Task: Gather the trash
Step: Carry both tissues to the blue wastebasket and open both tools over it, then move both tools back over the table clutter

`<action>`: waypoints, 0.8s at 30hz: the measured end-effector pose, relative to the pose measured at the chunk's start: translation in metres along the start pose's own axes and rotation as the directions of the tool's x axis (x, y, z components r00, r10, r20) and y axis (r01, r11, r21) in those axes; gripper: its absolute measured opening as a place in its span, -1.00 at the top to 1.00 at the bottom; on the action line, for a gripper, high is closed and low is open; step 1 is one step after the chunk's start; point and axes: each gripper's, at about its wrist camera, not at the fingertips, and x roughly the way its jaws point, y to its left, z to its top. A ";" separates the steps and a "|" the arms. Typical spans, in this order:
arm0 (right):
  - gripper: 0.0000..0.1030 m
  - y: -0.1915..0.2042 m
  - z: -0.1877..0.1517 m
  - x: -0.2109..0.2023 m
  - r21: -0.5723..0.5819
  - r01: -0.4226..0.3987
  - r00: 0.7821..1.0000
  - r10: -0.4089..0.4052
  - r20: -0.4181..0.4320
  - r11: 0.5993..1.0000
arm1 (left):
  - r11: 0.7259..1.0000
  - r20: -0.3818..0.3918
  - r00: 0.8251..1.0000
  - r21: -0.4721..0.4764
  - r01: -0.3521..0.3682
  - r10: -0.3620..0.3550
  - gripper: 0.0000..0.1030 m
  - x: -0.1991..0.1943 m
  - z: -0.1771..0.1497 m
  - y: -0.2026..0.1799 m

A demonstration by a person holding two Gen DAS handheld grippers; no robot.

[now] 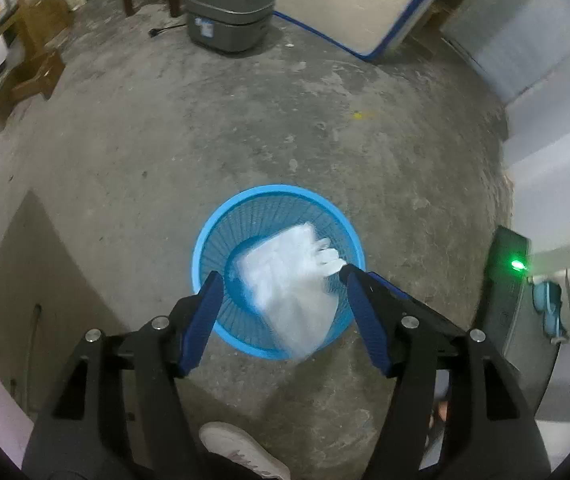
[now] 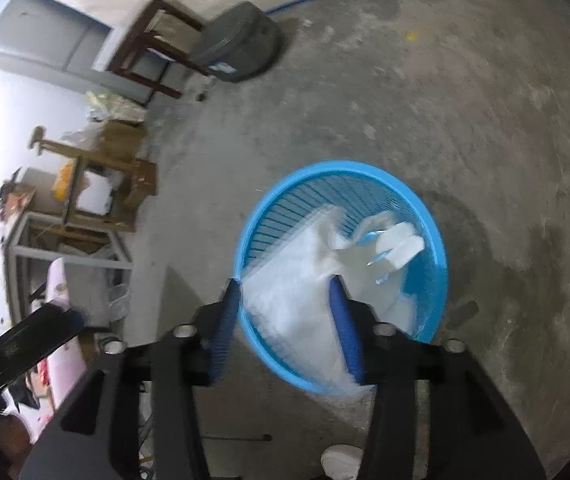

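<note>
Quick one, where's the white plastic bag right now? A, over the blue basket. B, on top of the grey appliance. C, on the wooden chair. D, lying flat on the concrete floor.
A: the white plastic bag sits blurred within the blue basket rim, between the open fingers of the left gripper and right gripper.

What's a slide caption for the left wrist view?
Open left gripper above a round blue plastic mesh basket holding a blurred white plastic bag on the concrete floor.

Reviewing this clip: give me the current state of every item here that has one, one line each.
Blue plastic mesh basket: upright on the floor, holding the bag.
White plastic bag: blurred, partly inside the basket, draped over its near rim.
Left gripper: open, above the basket.
Right gripper: open, bag between its fingers.
Grey lidded appliance: lid closed.
</note>
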 end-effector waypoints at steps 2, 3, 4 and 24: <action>0.09 -0.004 0.000 0.004 0.009 0.045 0.999 -0.045 -0.001 0.999 | 1.000 0.002 1.000 -0.021 0.016 -0.016 -0.19 -0.010 -0.002 0.006; 0.09 -0.004 -0.001 0.002 0.010 0.047 0.999 -0.047 0.000 0.999 | 1.000 0.016 1.000 -0.020 0.017 -0.017 -0.19 -0.018 -0.001 0.009; 0.09 -0.002 -0.005 -0.004 0.004 0.042 0.999 -0.042 0.012 0.999 | 1.000 0.041 0.999 -0.016 0.009 -0.009 -0.19 -0.026 0.000 0.012; -0.88 0.252 -0.180 -0.224 -0.703 0.192 0.934 0.091 0.344 0.684 | 0.994 0.537 0.841 -0.106 -0.011 0.067 -0.63 -0.386 -0.242 0.166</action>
